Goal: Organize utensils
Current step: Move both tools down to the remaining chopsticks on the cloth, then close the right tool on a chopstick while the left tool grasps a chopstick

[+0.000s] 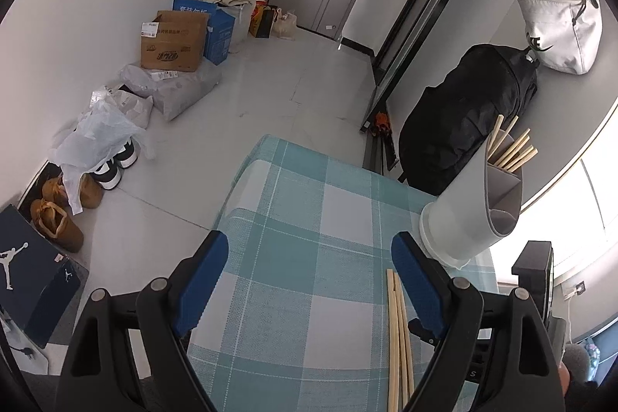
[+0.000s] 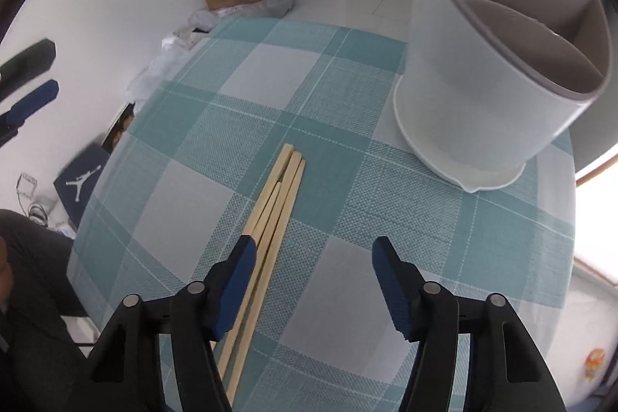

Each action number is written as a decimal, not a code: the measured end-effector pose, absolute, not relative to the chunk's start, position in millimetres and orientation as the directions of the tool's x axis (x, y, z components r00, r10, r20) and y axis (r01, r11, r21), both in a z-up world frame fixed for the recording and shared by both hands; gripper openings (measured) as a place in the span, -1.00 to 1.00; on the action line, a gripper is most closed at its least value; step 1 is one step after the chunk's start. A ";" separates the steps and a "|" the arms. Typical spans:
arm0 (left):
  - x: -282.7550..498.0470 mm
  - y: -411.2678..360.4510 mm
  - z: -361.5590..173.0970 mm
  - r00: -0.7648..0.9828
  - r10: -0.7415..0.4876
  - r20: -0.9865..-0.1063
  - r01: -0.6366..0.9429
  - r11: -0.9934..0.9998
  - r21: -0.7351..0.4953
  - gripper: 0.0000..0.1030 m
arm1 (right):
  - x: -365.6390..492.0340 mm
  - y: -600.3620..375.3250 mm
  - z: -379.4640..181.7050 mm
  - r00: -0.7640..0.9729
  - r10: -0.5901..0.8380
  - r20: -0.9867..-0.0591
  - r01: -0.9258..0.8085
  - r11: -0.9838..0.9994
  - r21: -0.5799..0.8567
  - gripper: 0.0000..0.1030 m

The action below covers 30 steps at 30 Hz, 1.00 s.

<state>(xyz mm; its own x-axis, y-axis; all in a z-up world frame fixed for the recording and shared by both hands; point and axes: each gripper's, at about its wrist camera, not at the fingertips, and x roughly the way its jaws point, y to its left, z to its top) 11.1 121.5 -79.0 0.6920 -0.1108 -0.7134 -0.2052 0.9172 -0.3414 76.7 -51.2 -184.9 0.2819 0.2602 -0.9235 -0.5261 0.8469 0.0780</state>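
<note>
target: loose chopsticks [image 2: 270,219], a bundle of about four, flat on the checked surface [image 2: 347,95], not yet in the holder.
axis: long axis runs near-to-far in the right wrist view, far ends leaning slightly right, toward the holder [image 2: 483,72].
right tongs [image 2: 313,280]: released, jaws apart, nothing pinched. Left blue pad [image 2: 239,280] sits over the near part of the bundle; right pad is on bare cloth.
offset: bundle lies at the left edge of the right tongs' gap, not centred. My read: shift a little left before clenching, else the pad lands on top of the sticks.
grip direction: jaws close across the sticks' length, so orientation already suits a pinch.
left tongs [image 1: 309,277]: released, empty, over bare cloth; sticks pass just right of its right pad.
nearer hand: right, by a clear margin.
holder: white divided cup, upright, far right of the bundle, apart from it. Other chopsticks [image 1: 510,149] already stand in its far compartment; the nearer compartments look empty.
risk: judged, a pinch may catch only some of the sticks.
</note>
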 end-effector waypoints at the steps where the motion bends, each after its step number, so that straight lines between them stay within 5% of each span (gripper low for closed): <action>1: 11.1 121.8 -79.6 0.688 -0.114 -0.717 -0.207 0.915 -0.345 0.62 | 76.4 -48.8 -186.7 0.272 0.253 -0.929 -0.531 0.844 0.074 0.12; 5: 12.3 126.3 -81.9 0.679 -0.122 -0.724 -0.215 0.910 -0.355 0.62 | 78.7 -38.1 -191.6 0.265 0.203 -0.942 -0.535 0.844 0.032 0.02; 9: 10.5 132.7 -82.9 0.674 -0.138 -0.726 -0.221 0.900 -0.376 0.62 | 84.3 -37.1 -189.6 0.268 0.188 -0.945 -0.514 0.858 0.025 -0.36; 30: 10.6 139.2 -86.1 0.658 -0.184 -0.731 -0.218 0.882 -0.419 0.62 | 101.2 -40.4 -184.2 0.297 0.166 -0.940 -0.452 0.892 0.014 -0.40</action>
<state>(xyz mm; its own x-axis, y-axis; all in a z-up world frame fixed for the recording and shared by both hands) 10.6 139.2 -86.1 0.6576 -0.1840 -0.7305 -0.2183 0.8815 -0.4186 101.2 -40.4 -184.2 0.2975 0.1658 -0.9402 -0.4520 0.8919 0.0143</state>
